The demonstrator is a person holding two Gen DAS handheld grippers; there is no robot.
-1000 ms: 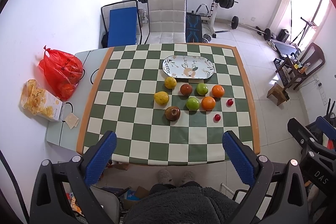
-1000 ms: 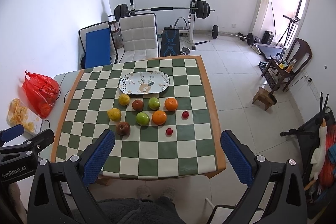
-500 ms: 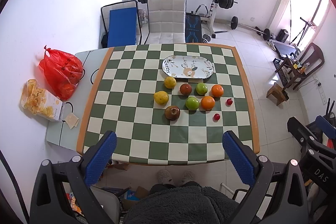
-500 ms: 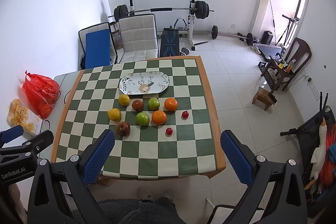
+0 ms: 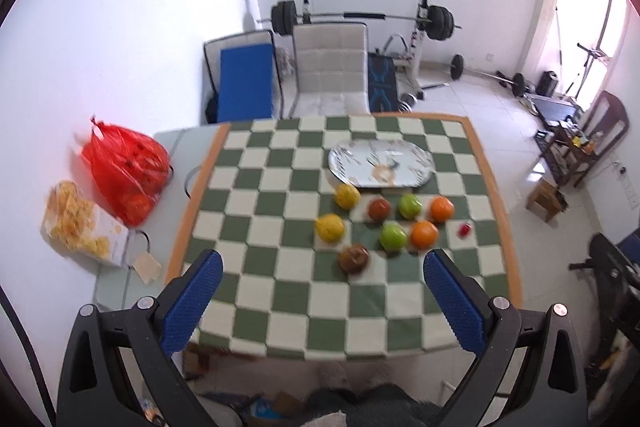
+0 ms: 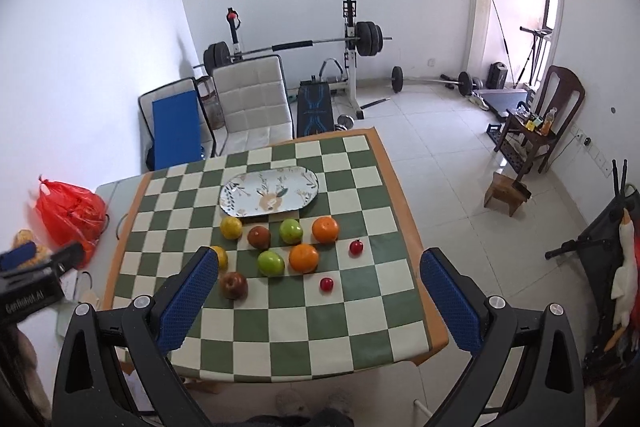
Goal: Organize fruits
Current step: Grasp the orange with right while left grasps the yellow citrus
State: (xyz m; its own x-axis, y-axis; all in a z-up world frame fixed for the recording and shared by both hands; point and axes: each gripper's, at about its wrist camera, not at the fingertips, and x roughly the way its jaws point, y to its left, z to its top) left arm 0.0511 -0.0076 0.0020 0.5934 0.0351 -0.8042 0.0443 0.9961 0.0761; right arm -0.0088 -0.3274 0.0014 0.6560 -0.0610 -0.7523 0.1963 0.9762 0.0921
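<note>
Green-checked table point(image 6: 360, 331) carries the fruits point(image 6: 304, 257) loose ahead of both grippers, just short of the plate point(image 6: 269, 195). Left gripper point(image 5: 322, 269) and right gripper point(image 6: 316, 265) hang spread wide, empty.

Near half of checkered table point(image 6: 304, 339) is bare and passable. Fruit cluster point(image 6: 280, 255) blocks the centre; oval plate point(image 6: 269, 195) lies behind at 12 o'clock. Red bag point(image 6: 70, 213) stands at 9 o'clock.
</note>
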